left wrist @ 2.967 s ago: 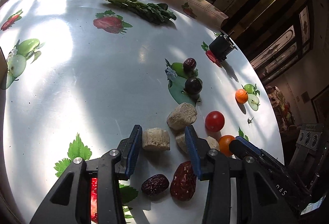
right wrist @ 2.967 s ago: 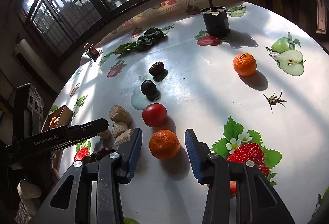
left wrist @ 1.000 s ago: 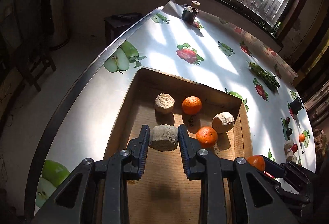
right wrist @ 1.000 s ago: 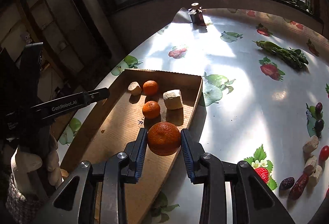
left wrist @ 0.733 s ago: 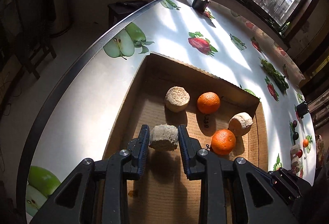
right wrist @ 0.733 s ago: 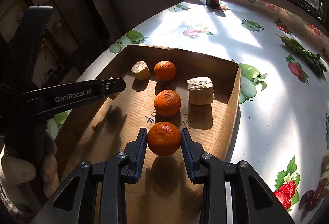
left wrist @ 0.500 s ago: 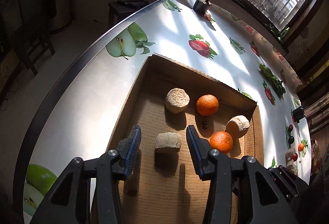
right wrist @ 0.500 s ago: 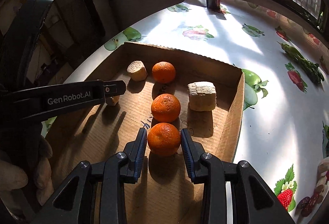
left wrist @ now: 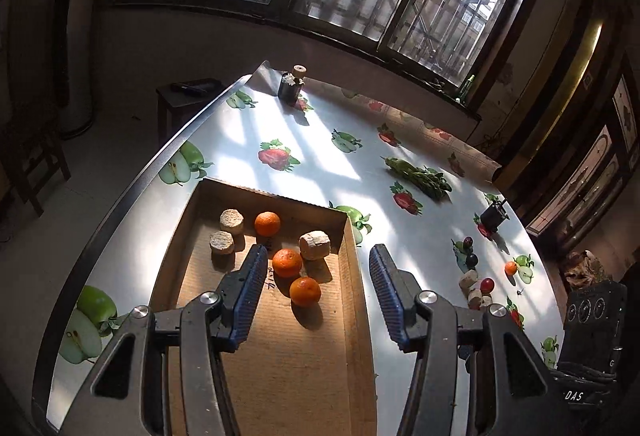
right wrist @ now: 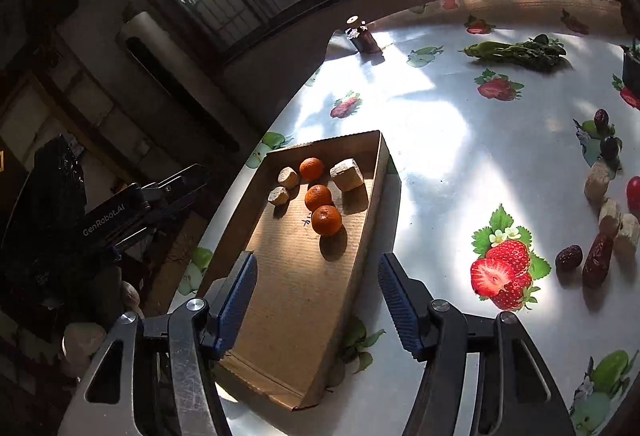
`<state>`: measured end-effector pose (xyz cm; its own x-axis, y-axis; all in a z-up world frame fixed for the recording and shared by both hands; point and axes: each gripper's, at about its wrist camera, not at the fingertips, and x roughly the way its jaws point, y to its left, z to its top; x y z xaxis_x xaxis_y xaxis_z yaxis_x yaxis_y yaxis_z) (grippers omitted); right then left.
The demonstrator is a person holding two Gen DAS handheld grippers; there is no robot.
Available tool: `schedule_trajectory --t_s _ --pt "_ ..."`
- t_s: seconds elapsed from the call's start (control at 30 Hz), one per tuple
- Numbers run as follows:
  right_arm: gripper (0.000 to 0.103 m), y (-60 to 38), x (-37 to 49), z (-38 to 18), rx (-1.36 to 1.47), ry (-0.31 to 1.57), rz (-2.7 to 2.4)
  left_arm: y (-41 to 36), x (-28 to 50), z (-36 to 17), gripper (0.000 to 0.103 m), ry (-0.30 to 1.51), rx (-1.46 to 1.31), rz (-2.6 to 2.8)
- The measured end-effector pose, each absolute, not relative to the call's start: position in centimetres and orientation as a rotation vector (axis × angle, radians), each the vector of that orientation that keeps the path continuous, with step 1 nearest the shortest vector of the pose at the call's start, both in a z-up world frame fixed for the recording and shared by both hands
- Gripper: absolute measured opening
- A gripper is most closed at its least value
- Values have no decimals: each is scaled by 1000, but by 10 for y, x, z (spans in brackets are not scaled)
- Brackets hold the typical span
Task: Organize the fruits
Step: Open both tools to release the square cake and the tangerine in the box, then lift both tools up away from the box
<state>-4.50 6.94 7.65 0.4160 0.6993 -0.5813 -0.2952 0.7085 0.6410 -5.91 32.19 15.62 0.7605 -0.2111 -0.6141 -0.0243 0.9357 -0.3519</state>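
Observation:
A cardboard tray (left wrist: 276,376) (right wrist: 372,172) on the fruit-print table holds three oranges (left wrist: 305,291) (right wrist: 327,220) and three beige chunks (left wrist: 315,245) (right wrist: 347,169). My left gripper (left wrist: 316,292) is open and empty, raised above the tray. My right gripper (right wrist: 316,304) is open and empty, raised above the tray's near end. Loose on the table to the right lie beige chunks (right wrist: 597,184), red dates (right wrist: 597,260), dark plums (right wrist: 610,147), a red tomato (right wrist: 634,190) and one orange (left wrist: 510,268).
A green vegetable bunch (left wrist: 418,178) (right wrist: 516,52) lies at the table's far side. A dark cup (left wrist: 493,216) stands near the loose fruit and a small dark jar (left wrist: 291,86) (right wrist: 362,36) at the far corner. The table edge runs left of the tray.
Both grippers opened and let go: the beige chunk and the orange now lie in the tray. Both grippers have pulled up and back from the tray.

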Motion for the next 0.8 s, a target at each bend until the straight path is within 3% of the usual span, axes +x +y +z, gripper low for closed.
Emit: schedule_trajectory --t_s 0.13,0.3,0.43,0.47,0.5,0.57,0.77,0.8 --pt "67 25 -77 82 550 938 617 305 -87 184 52 652 -351 -170" --pt "67 -32 -117 131 493 832 512 300 -127 225 52 588 -347 -237" --pt "69 -75 -143 196 430 708 438 312 -159 272 52 489 -313 -224" --pt "70 -87 -147 215 438 686 436 316 -165 283 55 461 -305 -213" --pt "70 -97 -148 231 460 669 448 320 -171 295 65 432 -287 -197" --pt "70 -118 -149 271 471 622 436 329 -179 317 71 371 -260 -153" --pt "71 -161 -151 393 386 481 232 357 -170 365 71 304 -227 -7" --pt "75 -164 -151 407 371 469 186 359 -166 370 74 305 -202 13"
